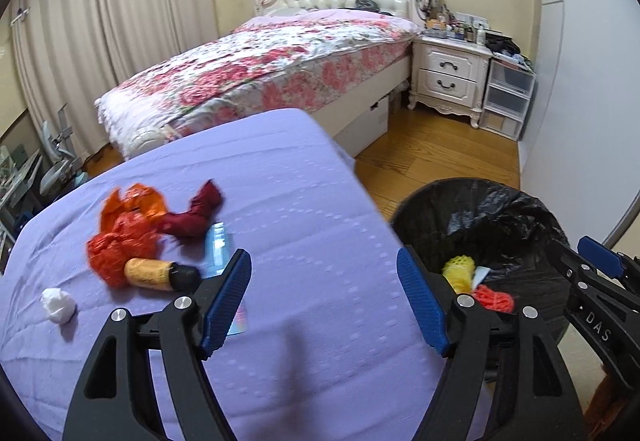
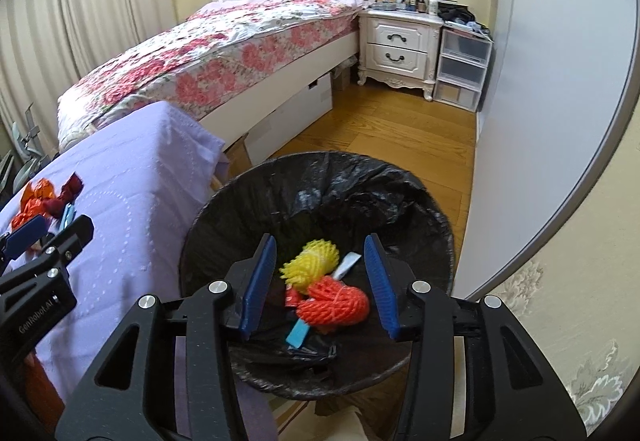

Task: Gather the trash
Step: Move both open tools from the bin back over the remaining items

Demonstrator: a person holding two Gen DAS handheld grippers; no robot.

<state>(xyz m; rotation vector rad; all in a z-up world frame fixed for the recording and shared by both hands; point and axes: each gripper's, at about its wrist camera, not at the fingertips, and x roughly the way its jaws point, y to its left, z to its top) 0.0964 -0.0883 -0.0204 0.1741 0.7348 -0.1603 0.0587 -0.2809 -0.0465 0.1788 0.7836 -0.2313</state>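
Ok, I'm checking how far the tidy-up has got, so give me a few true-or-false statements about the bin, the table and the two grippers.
1. The trash bin is lined with a black bag. True.
2. A yellow foam net lies inside the bin. True.
3. The right gripper is clamped on the orange foam net. False: its jaws stand open above the bin, and the net lies in the bin below.
4. The purple-covered table has no trash left on it. False: a white paper wad, orange wrappers and a dark red wrapper lie there.
5. The left gripper is open and holds nothing. True.
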